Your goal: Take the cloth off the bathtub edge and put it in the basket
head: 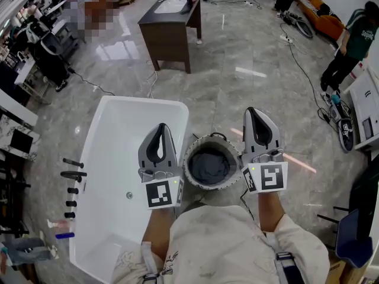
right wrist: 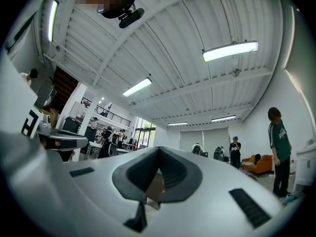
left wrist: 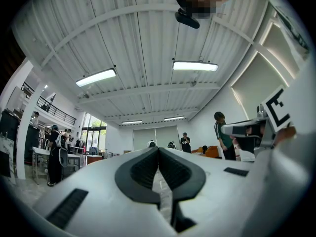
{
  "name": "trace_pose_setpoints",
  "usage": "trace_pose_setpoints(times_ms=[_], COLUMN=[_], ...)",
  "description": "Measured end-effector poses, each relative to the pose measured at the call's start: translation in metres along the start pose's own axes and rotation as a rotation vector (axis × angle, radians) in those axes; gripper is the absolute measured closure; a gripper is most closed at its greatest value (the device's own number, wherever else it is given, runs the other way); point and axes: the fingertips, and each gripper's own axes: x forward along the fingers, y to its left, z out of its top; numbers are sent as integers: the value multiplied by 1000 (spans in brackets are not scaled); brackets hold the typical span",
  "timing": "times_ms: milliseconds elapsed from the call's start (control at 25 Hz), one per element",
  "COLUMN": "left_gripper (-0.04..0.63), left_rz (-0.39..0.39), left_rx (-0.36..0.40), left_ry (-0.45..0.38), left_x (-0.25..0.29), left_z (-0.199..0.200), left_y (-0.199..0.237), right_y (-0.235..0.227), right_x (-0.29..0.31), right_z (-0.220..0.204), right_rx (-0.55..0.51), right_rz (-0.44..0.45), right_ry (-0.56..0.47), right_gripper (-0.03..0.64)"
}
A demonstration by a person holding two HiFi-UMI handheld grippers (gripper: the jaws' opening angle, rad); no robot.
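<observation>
A dark grey cloth [head: 208, 165] lies bunched inside the round basket [head: 188, 158], which stands on the floor by the right side of the white bathtub [head: 142, 102]. The tub's rim shows bare in the head view. My left gripper [head: 161, 125] is held over the tub's right edge, just left of the basket, jaws shut with nothing between them. My right gripper [head: 253, 109] is just right of the basket, also shut and holding nothing. Both gripper views tilt up at the ceiling, and in each the left gripper [left wrist: 158, 148] and right gripper [right wrist: 159, 148] have their tips together.
Black tap fittings [head: 72, 176] line the tub's left rim, and a drain [head: 129, 195] sits in its floor. A dark wooden vanity [head: 170, 25] stands beyond the tub. Cables trail over the tiled floor at right, where a person [head: 349, 46] stands by equipment.
</observation>
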Motion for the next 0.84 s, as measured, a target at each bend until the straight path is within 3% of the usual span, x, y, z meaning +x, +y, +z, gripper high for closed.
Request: trace_pose_setpoints(times_ms=[840], left_gripper=[591], left_rz=[-12], left_rx=[-15], left_ry=[4], left_x=[-16], left_z=[1], left_y=[-22], right_y=[-8], right_x=[-29], right_z=[2], right_rx=[-7], right_rz=[-15], right_ry=[3], right_gripper=[629])
